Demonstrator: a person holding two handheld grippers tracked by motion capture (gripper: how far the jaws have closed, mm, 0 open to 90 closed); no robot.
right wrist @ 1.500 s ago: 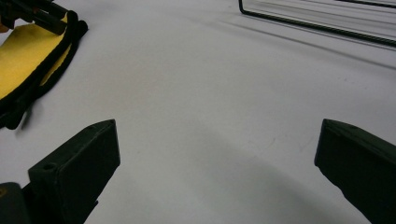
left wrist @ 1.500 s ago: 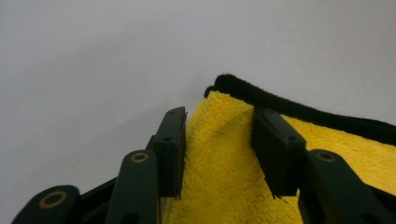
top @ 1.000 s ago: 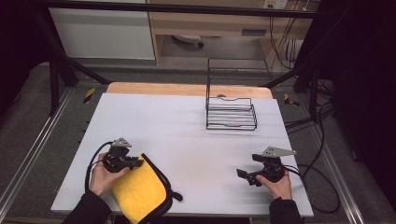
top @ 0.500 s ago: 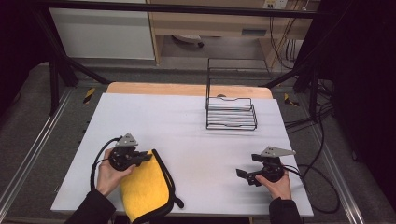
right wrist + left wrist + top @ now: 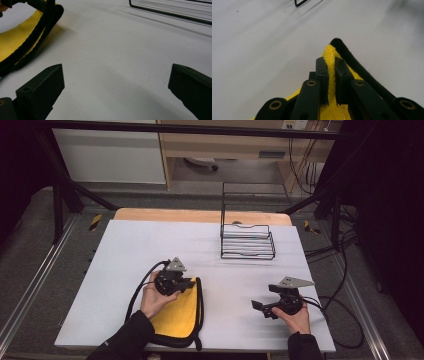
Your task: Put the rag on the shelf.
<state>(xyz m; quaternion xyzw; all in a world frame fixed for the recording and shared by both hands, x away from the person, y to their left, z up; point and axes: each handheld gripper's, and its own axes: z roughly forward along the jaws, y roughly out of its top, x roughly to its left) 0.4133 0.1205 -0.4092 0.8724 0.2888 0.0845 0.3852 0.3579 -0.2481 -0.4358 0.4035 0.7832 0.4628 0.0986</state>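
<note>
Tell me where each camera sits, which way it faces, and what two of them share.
High view: above the person's side, looking forward and down on the table; both forearms, the left gripper on the yellow cloth, the right gripper and the wire rack show.
Left gripper view: rides the left gripper, looking along its jaws pinching the yellow cloth.
Right gripper view: rides the right gripper, looking low across the table between its wide-apart jaws.
Shared: all three show the yellow cloth; the right gripper view also catches the wire rack.

1. No text, label, brand or number can be read anywhere in the pictures.
2. The yellow-and-black striped markers beside the bench carry no legible writing.
</note>
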